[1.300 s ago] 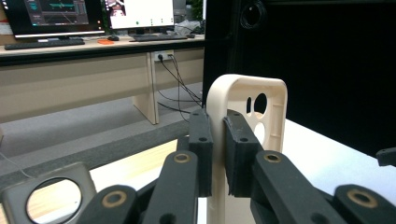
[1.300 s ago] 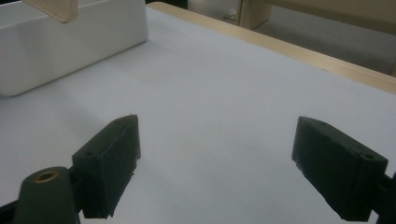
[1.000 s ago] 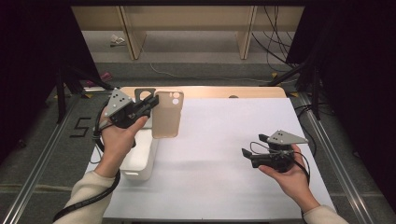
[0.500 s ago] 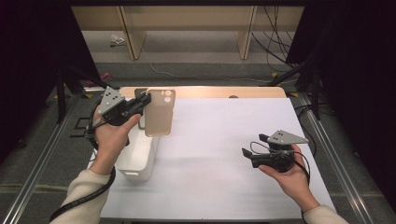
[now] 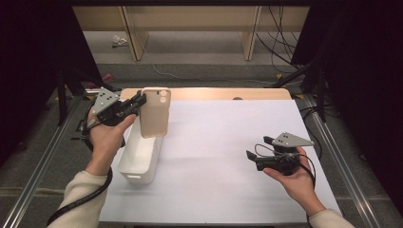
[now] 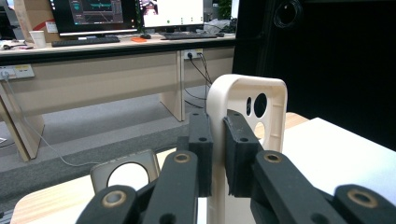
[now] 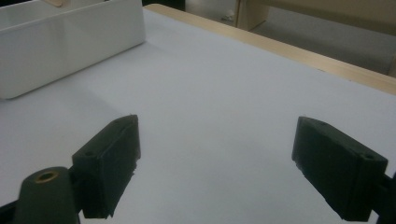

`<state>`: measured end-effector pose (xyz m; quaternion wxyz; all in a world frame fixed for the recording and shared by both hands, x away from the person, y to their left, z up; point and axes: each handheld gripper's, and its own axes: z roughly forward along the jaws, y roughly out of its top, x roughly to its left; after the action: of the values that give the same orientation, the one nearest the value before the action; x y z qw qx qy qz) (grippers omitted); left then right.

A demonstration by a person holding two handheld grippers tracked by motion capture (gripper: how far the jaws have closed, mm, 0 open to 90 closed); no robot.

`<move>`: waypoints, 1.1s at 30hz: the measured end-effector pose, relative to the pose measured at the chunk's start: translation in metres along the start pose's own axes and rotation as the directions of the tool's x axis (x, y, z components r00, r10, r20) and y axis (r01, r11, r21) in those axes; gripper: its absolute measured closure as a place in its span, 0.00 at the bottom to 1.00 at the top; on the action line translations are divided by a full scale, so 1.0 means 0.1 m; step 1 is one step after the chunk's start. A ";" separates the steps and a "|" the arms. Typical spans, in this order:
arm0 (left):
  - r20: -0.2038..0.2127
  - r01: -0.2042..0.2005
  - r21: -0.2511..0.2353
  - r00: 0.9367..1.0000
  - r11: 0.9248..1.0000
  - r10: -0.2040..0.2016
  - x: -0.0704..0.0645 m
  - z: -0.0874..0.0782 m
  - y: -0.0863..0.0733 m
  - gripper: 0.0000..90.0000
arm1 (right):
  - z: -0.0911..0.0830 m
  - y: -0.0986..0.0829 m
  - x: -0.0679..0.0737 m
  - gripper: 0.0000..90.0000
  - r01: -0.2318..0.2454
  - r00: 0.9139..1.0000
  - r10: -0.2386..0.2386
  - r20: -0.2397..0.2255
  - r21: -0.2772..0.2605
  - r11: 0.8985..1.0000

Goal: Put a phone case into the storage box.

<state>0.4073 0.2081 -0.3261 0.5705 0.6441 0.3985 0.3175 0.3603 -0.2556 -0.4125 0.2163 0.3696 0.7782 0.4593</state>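
Phone case (image 5: 154,113), beige, held upright above the far end of a white bin (image 5: 139,159) at the left of the worktop (image 5: 228,142) in the high view; the left tool (image 5: 139,102) clamps its left edge, and the right tool (image 5: 250,157) hovers well apart over the white sheet. Left gripper view: both jaws pinch the phone case (image 6: 233,93) wall beside the camera cut-outs. Right gripper view: jaws spread wide above bare worktop (image 7: 224,93), white bin (image 7: 65,42) beyond.
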 end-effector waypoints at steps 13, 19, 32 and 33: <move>-0.027 0.010 -0.016 1.000 1.000 -0.010 0.11 -0.05 0.03 0.92 | 0.00 0.00 0.00 0.18 -0.003 1.000 0.003 0.001 -0.002 1.000; -0.030 0.009 -0.010 0.999 1.000 -0.009 0.14 -0.05 0.01 0.92 | 0.00 0.00 0.00 0.18 -0.004 1.000 0.004 0.003 -0.002 1.000; -0.037 0.004 -0.018 0.999 1.000 -0.004 0.25 -0.03 -0.01 0.92 | 0.00 0.00 0.00 0.18 -0.005 1.000 0.005 0.003 -0.003 1.000; -0.035 0.004 -0.019 0.999 1.000 -0.005 0.27 -0.03 -0.01 0.92 | 0.00 0.00 0.00 0.18 -0.005 1.000 0.005 0.003 -0.004 1.000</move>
<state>0.4177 0.2332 -0.3280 0.5701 0.6323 0.4069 0.3311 0.3606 -0.2557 -0.4127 0.2170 0.3720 0.7761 0.4607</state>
